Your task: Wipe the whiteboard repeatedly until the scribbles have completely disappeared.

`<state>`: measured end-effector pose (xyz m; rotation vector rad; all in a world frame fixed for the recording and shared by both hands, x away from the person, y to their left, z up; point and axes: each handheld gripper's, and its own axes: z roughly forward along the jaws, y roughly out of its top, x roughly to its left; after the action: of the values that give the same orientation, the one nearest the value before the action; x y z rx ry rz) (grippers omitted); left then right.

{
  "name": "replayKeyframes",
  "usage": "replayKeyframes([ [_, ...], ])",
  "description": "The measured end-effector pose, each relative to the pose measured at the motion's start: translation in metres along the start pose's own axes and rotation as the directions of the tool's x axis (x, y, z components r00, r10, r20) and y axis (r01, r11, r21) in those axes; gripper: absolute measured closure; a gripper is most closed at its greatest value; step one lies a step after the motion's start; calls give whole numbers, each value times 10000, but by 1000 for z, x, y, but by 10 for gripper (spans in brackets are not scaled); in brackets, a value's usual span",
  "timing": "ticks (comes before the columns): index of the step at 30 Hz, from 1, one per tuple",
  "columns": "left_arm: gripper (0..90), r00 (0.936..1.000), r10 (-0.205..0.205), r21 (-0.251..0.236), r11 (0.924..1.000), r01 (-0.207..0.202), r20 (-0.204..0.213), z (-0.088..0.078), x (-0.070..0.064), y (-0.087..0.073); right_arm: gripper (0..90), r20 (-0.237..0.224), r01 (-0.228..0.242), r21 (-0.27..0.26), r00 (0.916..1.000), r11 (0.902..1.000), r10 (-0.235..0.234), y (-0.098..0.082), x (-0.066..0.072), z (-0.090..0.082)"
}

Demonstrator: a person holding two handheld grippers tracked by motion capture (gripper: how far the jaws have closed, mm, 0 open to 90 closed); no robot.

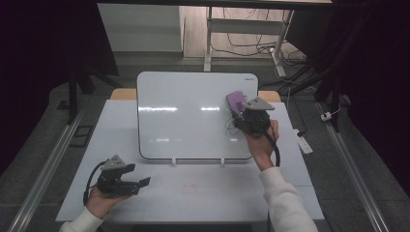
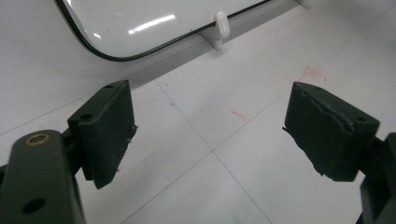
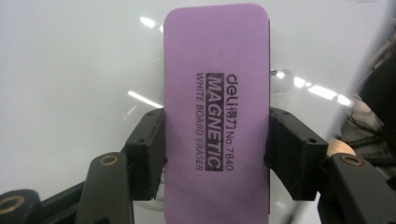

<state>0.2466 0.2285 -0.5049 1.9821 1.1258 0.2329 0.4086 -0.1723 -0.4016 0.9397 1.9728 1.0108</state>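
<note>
Right gripper [image 1: 246, 112]: I'm reaching forward, clamping purple magnetic eraser [image 3: 217, 112] against whiteboard [image 1: 183, 116].
Left gripper [image 1: 138, 182]: resting low on table [image 1: 203, 193], jaws apart.

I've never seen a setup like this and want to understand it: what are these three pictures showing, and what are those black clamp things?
A person sits at a white table holding a hand-operated two-jaw gripper in each hand. The high view looks down from above; the other two come from cameras riding on each gripper. A whiteboard lies on the table. The right gripper clamps a purple eraser labelled as a magnetic whiteboard eraser, over the board. The left gripper is open and empty, near the table's front left.
</note>
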Motion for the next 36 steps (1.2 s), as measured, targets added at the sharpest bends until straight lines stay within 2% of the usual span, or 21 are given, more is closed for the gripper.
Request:
replayKeyframes([
  [2, 170, 10000, -7, 33, 10000, 7, 32, 1, 0, 0, 412, -117, 511, 103, 9986, 9986, -510, -4, 13, 1],
  [4, 170, 10000, 3, 46, 10000, -3, 62, 1, -1, 0, 412, -17, 934, 185, 9956, 9955, -934, -6, 20, 1],
  [5, 170, 10000, 11, 39, 10000, -11, 59, 1, -1, 0, 412, -89, 837, 179, 9965, 9963, -836, -5, 18, 0],
  [7, 169, 10000, 10, 7, 10000, -10, 41, 0, -1, 0, 413, 103, 565, 169, 9983, 9983, -567, -3, 9, 0],
  [12, 170, 10000, -23, 33, 10000, 23, 60, 1, 1, 0, 412, 678, -398, -69, 9969, 9992, 402, 8, -26, -3],
  [14, 170, 10000, -7, 45, 10000, 6, 58, 1, 0, 0, 412, 584, -740, -244, 9955, 9970, 753, 13, -36, -3],
  [16, 170, 10000, -7, 22, 10000, 7, 74, 0, 1, 0, 412, 563, -620, -300, 9964, 9976, 636, 17, -36, -2],
  [18, 170, 10000, -17, 20, 10000, 17, 78, 0, 1, 0, 413, 284, -425, -276, 9987, 9987, 433, 20, -28, 2],
  [21, 170, 10000, -25, 37, 10000, 25, 64, 0, 1, 0, 413, -163, 300, -160, 9994, 9994, -302, 18, -4, 7],
  [24, 170, 10000, -25, 29, 10000, 24, 77, 0, 1, 0, 414, -841, 806, -66, 9932, 9967, -809, 9, 23, 10],
  [26, 170, 10000, -24, 25, 10000, 23, 79, 0, 1, 0, 414, -866, 1398, 39, 9865, 9902, -1389, 2, 38, 9],
  [27, 170, 10000, -24, 26, 10000, 24, 77, 0, 1, 0, 414, -774, 1626, 73, 9838, 9867, -1616, 1, 40, 8],
  [28, 170, 10000, -17, 27, 10000, 17, 73, 0, 1, 0, 414, -825, 1643, 102, 9832, 9864, -1629, 1, 39, 8],
  [29, 170, 10000, -12, 15, 10000, 12, 75, 0, 1, 0, 414, -813, 1478, 165, 9859, 9889, -1460, 2, 36, 8],
  [33, 170, 10000, -12, -4, 10000, 12, 68, -1, 1, 0, 413, -15, 999, 106, 9950, 9949, -999, 12, 11, 7],
  [36, 170, 10000, -52, 0, 10000, 52, 62, -1, 2, 0, 413, 421, 359, -93, 9985, 9993, -355, 20, -13, 6],
])
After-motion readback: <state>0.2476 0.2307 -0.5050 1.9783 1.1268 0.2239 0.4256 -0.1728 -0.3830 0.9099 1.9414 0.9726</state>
